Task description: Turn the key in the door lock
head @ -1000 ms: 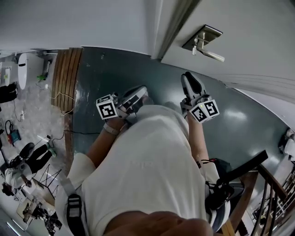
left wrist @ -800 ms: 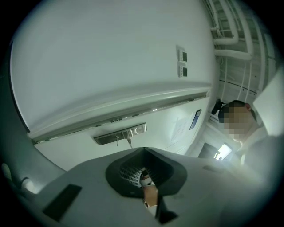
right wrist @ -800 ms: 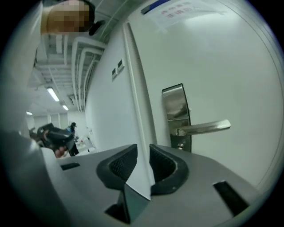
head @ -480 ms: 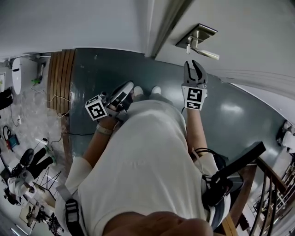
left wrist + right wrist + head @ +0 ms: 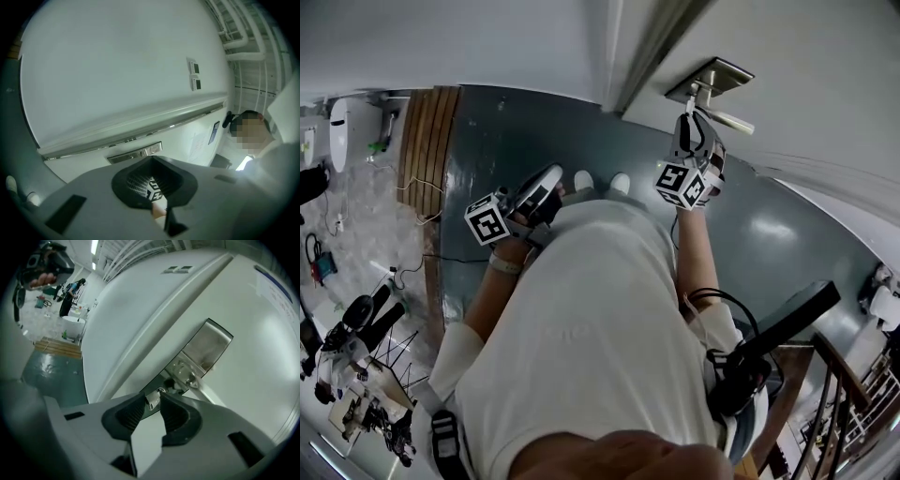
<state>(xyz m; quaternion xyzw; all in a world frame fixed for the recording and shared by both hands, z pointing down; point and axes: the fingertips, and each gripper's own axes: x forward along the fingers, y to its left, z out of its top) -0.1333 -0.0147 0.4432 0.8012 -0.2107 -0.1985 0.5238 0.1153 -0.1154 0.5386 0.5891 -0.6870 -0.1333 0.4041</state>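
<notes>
Key (image 5: 151,401) in the door lock (image 5: 174,385), seen along the right gripper (image 5: 151,397). The key's silver head juts from the lock just below the metal handle plate (image 5: 206,347), close to the closing edge of the door (image 5: 262,380), and stands between the tips of the right gripper's two jaws. These jaws are part-way apart, with one ribbed pad close on each side of the head; no squeeze on it shows. In the head view this gripper reaches up to the door just beneath the plate and beside the lever handle (image 5: 733,120), its marker cube (image 5: 682,185) turned toward the person. The left gripper (image 5: 553,173) is held low, well apart from the lock, over the dark floor (image 5: 516,122) and in front of the person's white shirt (image 5: 600,337). Its jaws are closed tip to tip with nothing between them, and they face a pale wall (image 5: 117,70).
</notes>
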